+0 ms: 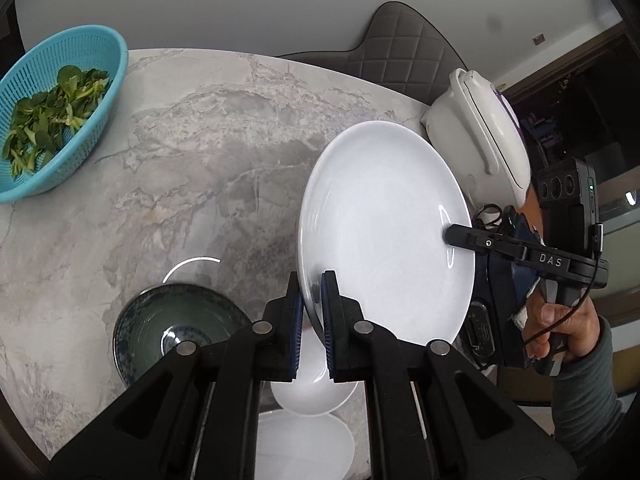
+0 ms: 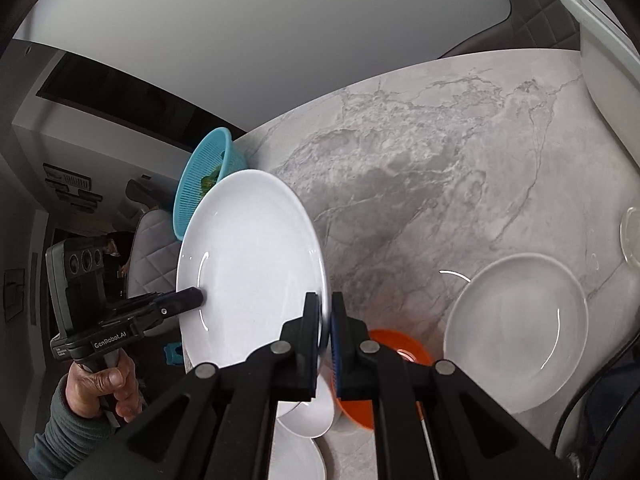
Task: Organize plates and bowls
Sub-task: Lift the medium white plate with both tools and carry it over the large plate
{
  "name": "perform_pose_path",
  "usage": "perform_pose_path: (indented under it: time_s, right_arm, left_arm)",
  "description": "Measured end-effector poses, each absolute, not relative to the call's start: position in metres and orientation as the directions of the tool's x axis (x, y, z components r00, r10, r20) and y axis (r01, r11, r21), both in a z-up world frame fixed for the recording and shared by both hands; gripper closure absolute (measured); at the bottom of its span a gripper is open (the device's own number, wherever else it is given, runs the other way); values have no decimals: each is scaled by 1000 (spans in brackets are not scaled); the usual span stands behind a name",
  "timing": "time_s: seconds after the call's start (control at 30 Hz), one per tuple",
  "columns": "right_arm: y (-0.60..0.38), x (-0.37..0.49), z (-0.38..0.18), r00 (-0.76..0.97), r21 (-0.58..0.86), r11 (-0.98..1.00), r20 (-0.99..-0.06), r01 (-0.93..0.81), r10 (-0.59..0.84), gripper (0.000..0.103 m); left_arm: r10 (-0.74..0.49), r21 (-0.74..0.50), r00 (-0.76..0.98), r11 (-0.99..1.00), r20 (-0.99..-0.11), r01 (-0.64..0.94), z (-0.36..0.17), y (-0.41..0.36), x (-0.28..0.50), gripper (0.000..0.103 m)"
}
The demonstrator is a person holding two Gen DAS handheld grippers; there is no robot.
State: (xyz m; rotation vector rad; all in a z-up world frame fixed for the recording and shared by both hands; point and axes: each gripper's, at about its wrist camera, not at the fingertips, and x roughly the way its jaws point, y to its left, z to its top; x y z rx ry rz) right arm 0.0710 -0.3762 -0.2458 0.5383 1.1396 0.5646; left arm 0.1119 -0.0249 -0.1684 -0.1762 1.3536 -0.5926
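A large white plate [image 1: 380, 236] is held up off the marble table, tilted on edge, gripped from both sides. My left gripper [image 1: 311, 316] is shut on its near rim. My right gripper [image 2: 326, 320] is shut on the opposite rim of the same plate [image 2: 252, 264]. Each gripper shows in the other's view, the right gripper [image 1: 450, 234] at the plate's far edge and the left gripper [image 2: 198, 298] likewise. Below lie two more white plates [image 1: 308, 392], [image 1: 304, 444]. A dark patterned bowl [image 1: 176, 328] sits at left. An orange bowl [image 2: 384, 380] and a white plate [image 2: 516, 332] sit at right.
A blue colander [image 1: 60, 112] of green leaves stands at the table's far left. A white lidded appliance [image 1: 480, 140] stands at the far right, with a grey quilted chair [image 1: 400, 52] behind. A glass dish edge [image 2: 630, 236] shows at the right. The marble table [image 1: 220, 140] stretches between.
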Motion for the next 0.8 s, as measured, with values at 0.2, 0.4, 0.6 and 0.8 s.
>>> perform_pose_path:
  time_s: [0.2, 0.4, 0.6, 0.8]
  right_arm:
    - [-349, 26, -235, 312, 669, 725, -663, -161, 681, 94]
    - [-320, -18, -239, 291, 671, 720, -663, -175, 689, 94]
    - [-293, -65, -252, 261, 668, 722, -675, -183, 690, 94]
    - [-272, -114, -283, 220, 673, 722, -689, -161, 691, 94]
  left_arm:
    - [-509, -468, 92, 838, -856, 280, -162, 16, 64, 96]
    - [-525, -485, 106, 833, -844, 267, -165, 51, 18, 96]
    - [-513, -465, 130, 839, -848, 282, -170, 80, -42, 96]
    - [-507, -471, 111, 847, -855, 247, -200, 104, -103, 96]
